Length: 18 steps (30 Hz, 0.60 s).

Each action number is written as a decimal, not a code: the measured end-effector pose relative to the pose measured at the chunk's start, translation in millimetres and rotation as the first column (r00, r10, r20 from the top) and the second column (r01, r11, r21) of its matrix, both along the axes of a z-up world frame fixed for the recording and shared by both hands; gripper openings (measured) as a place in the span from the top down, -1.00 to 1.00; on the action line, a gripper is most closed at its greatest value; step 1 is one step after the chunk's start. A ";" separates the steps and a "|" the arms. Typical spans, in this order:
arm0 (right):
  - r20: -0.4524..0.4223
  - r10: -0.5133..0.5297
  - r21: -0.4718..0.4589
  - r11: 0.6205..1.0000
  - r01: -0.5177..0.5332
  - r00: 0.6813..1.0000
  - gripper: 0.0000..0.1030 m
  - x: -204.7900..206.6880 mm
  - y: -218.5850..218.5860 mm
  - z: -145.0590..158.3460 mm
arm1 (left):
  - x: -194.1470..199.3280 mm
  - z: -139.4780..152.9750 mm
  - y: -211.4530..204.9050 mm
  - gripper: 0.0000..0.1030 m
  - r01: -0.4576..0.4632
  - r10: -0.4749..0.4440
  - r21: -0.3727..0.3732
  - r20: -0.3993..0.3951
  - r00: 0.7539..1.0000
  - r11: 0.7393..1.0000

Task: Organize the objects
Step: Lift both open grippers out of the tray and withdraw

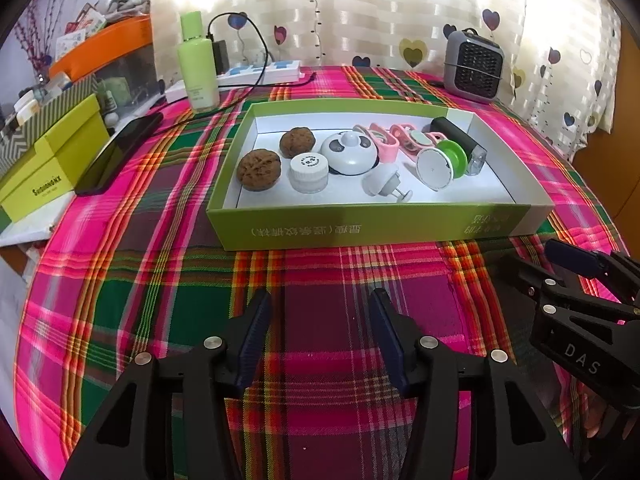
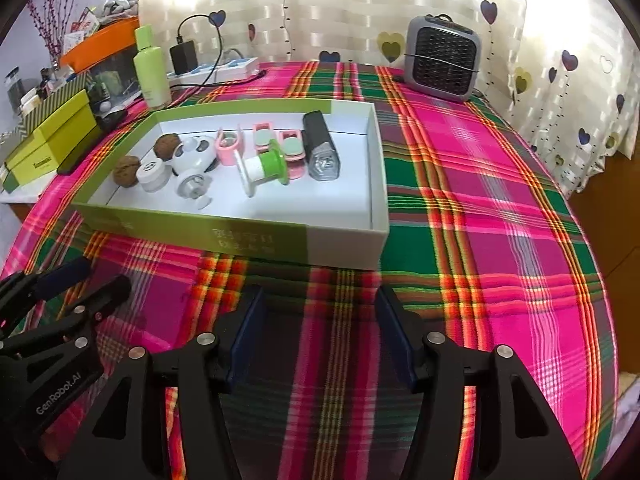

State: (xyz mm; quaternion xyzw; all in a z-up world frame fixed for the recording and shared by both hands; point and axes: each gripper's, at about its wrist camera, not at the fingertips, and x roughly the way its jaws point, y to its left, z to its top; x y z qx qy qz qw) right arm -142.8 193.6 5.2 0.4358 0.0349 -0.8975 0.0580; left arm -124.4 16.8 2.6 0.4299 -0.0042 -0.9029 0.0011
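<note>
A shallow green box [image 1: 372, 222] with a white inside lies on the plaid cloth. It holds two walnuts [image 1: 259, 169], a white jar [image 1: 309, 172], a panda bell [image 1: 350, 152], a white knob [image 1: 383, 182], a green-and-white spool [image 1: 442, 162], pink clips [image 1: 384, 140] and a black torch [image 1: 460, 138]. My left gripper [image 1: 320, 296] hovers over bare cloth in front of the box, open, nothing between its fingers. My right gripper [image 2: 320, 290] is beside it to the right, also open and empty, in front of the box's right end [image 2: 344, 244].
Behind the box stand a green bottle [image 1: 198, 64], a power strip [image 1: 260, 72] with a black charger and cable, and a grey heater [image 1: 474, 66]. A black phone [image 1: 116, 154] and stacked green boxes [image 1: 52, 164] lie at the left. Heart-print curtain behind.
</note>
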 end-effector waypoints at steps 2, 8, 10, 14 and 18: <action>0.006 -0.015 -0.005 1.000 0.015 1.000 -0.30 -1.5 3.6 -1.0 | -0.5 -0.2 0.2 0.00 -0.002 0.002 0.001 0.000 1.000 1.000; 0.006 -0.017 -0.004 1.000 0.017 1.000 -0.31 -2.4 4.5 -1.3 | -0.6 -0.5 -1.0 -0.04 -0.004 0.004 0.007 0.001 1.000 1.000; 0.006 -0.017 -0.004 1.000 0.017 1.000 -0.31 -2.5 4.8 -1.3 | -1.0 -0.8 -0.6 -0.07 -0.004 0.004 0.004 0.002 1.000 1.000; 0.006 -0.017 -0.004 1.000 0.017 1.000 -0.32 -2.5 4.6 -1.4 | -1.3 -0.8 -2.4 -0.14 -0.013 0.013 0.006 0.004 1.000 1.000; 0.006 -0.017 -0.005 1.000 0.017 1.000 -0.32 -2.5 4.7 -1.5 | -1.6 -0.7 -3.0 -0.15 -0.014 0.014 0.006 0.005 1.000 1.000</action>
